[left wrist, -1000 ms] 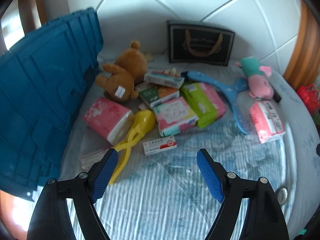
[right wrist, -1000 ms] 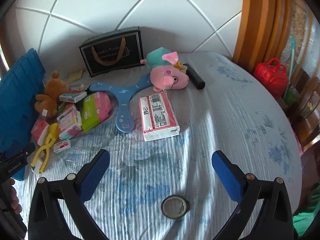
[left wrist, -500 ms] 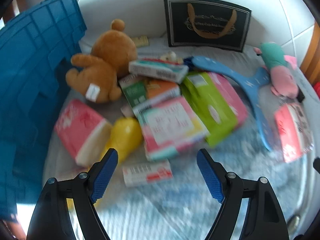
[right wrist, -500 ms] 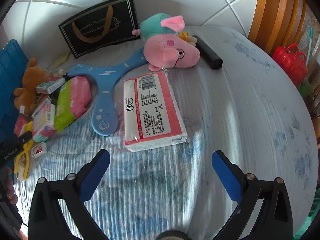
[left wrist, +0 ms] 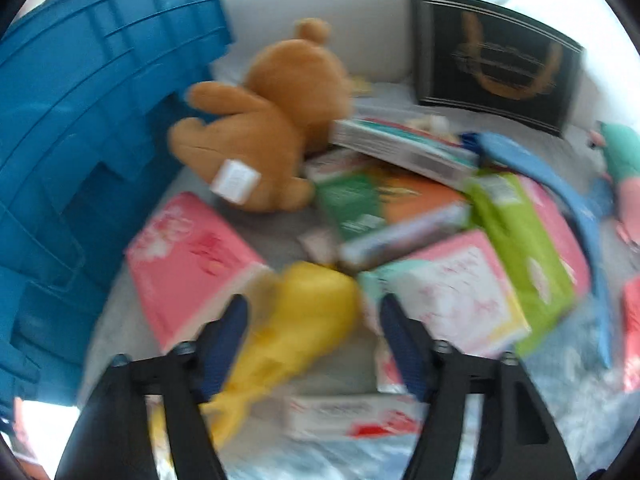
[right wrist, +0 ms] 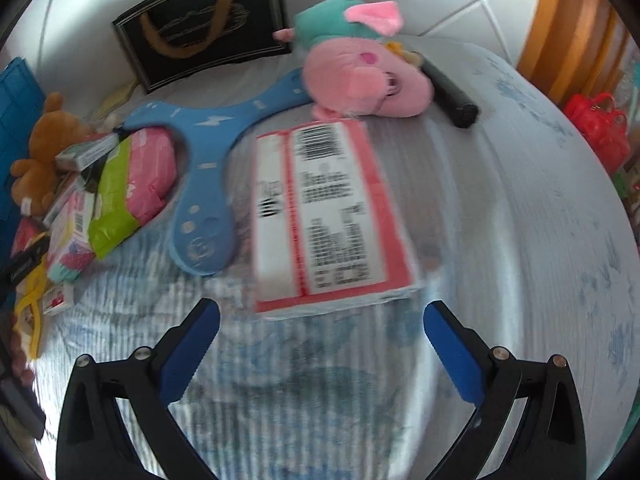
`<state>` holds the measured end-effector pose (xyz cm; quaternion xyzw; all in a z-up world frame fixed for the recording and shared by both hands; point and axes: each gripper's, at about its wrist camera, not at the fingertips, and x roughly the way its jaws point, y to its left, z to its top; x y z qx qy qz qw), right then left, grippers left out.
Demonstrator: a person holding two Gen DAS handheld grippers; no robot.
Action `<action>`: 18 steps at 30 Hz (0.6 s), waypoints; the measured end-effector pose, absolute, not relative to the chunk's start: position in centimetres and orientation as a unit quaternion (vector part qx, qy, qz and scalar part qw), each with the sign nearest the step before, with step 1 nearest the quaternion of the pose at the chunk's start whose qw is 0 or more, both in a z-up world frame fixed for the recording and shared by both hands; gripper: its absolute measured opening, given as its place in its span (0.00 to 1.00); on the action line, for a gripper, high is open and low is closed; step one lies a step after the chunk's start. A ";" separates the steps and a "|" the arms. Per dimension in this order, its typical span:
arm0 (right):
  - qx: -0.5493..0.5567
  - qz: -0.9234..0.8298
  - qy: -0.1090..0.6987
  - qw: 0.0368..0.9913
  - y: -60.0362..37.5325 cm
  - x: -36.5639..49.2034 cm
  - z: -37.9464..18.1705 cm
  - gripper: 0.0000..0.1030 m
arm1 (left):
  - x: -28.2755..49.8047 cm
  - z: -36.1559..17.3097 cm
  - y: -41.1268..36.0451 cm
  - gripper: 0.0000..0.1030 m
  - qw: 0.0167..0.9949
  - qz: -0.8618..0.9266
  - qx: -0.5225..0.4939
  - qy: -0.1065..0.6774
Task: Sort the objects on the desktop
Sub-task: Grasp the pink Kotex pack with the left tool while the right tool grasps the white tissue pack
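Note:
My left gripper (left wrist: 314,312) is open, its jaws on either side of the head of a yellow plastic tong toy (left wrist: 308,312). Beside it lie a pink tissue pack (left wrist: 188,256), a pink-white box (left wrist: 452,292) and a small red-white medicine box (left wrist: 352,416). A brown teddy bear (left wrist: 264,128) lies behind. My right gripper (right wrist: 320,320) is open and empty, just short of a red-white tissue pack (right wrist: 328,208). A blue boomerang (right wrist: 208,160) and a pink pig plush (right wrist: 360,76) lie beyond it.
A blue crate (left wrist: 80,128) stands at the left. A black gift bag (right wrist: 200,28) leans on the white wall. A green-pink pack (right wrist: 128,184), a black cylinder (right wrist: 452,92) and a red bag (right wrist: 596,120) are around. The striped tablecloth (right wrist: 520,220) curves off at the right.
Both grippers moved forward. The left one came down over the yellow tong toy; the right one closed in on the red-white tissue pack. Both stayed open.

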<state>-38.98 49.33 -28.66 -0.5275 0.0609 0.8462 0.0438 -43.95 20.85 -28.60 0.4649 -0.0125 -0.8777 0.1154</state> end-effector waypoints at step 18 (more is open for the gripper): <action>-0.510 0.855 0.071 0.056 50.7 -39.9 -27.6 1.00 | -44.8 -26.0 29.4 0.66 -0.082 -0.875 0.477 -0.010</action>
